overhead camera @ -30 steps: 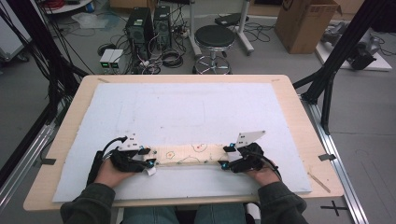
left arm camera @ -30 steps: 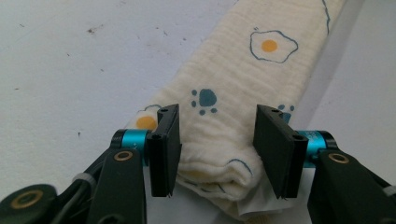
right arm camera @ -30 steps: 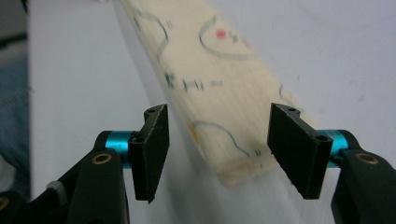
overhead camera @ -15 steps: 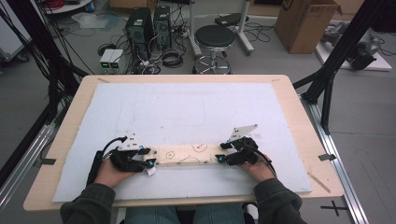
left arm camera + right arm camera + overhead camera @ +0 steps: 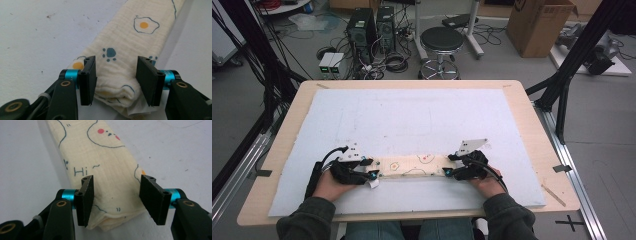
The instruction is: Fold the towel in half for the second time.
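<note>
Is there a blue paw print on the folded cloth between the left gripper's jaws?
Yes, in the left gripper view a blue paw print sits on the cream folded cloth just ahead of the left gripper.

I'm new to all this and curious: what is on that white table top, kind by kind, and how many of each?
Folded printed cloth: 1
Hand-held grippers: 2, left gripper and right gripper
White mat: 1
Total: 4

A wooden table (image 5: 532, 125) carried a white foam sheet (image 5: 412, 120). Beyond it, on the grey floor (image 5: 607, 150), stood a black round stool (image 5: 442, 40), 2 computer towers (image 5: 371, 25), tangled cables (image 5: 387, 60) and a cardboard box (image 5: 537, 25). Black frame struts (image 5: 572, 65) flanked the table.
</note>
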